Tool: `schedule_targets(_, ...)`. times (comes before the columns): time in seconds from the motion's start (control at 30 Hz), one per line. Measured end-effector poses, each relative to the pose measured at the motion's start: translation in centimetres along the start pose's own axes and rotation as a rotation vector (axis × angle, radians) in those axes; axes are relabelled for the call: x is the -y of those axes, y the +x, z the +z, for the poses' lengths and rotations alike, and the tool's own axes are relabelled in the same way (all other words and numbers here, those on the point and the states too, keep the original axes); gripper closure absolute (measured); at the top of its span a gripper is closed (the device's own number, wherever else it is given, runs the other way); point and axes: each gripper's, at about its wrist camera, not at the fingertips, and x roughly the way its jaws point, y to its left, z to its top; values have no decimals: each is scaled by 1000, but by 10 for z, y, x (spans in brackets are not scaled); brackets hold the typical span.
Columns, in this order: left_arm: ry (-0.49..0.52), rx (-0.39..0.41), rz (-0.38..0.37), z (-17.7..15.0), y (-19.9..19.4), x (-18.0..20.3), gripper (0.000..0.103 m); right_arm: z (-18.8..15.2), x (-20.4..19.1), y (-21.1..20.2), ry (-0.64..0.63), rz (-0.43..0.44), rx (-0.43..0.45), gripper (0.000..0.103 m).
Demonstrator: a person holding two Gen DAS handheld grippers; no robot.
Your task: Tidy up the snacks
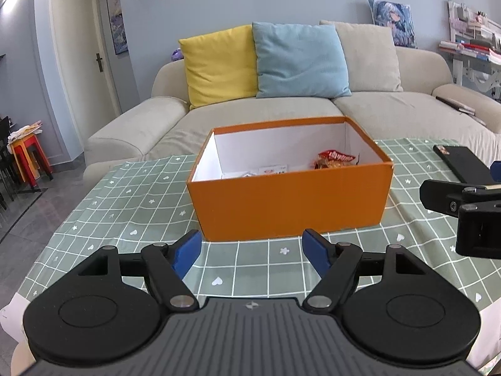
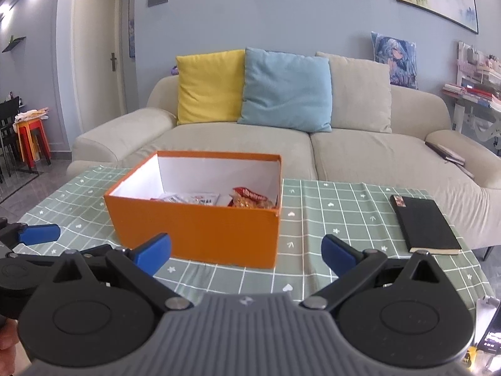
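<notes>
An orange box (image 1: 291,200) (image 2: 200,232) with a white inside stands open-topped on the green checked tablecloth (image 1: 131,206). Inside lie a red and orange snack bag (image 1: 335,160) (image 2: 250,200) and white packets (image 1: 272,169) (image 2: 194,198). My left gripper (image 1: 252,252) hovers just in front of the box's near wall, open, with nothing between its blue pads. My right gripper (image 2: 247,252) is open too and empty, before the box's near right corner. The left gripper's blue fingertip (image 2: 39,234) shows at the right wrist view's left edge.
A black notebook (image 2: 426,225) (image 1: 463,161) lies on the cloth to the right of the box. Behind the table stands a beige sofa (image 1: 281,116) with yellow, blue and beige cushions. Red stools (image 1: 28,159) stand far left. A phone on a stand (image 2: 488,329) sits at bottom right.
</notes>
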Motion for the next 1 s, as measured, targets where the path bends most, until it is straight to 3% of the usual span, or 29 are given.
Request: schedule_targets(1.0, -27, -49, -8, -1, 0, -5, 17, -4, -4, 5, -17, 4, -41, 4)
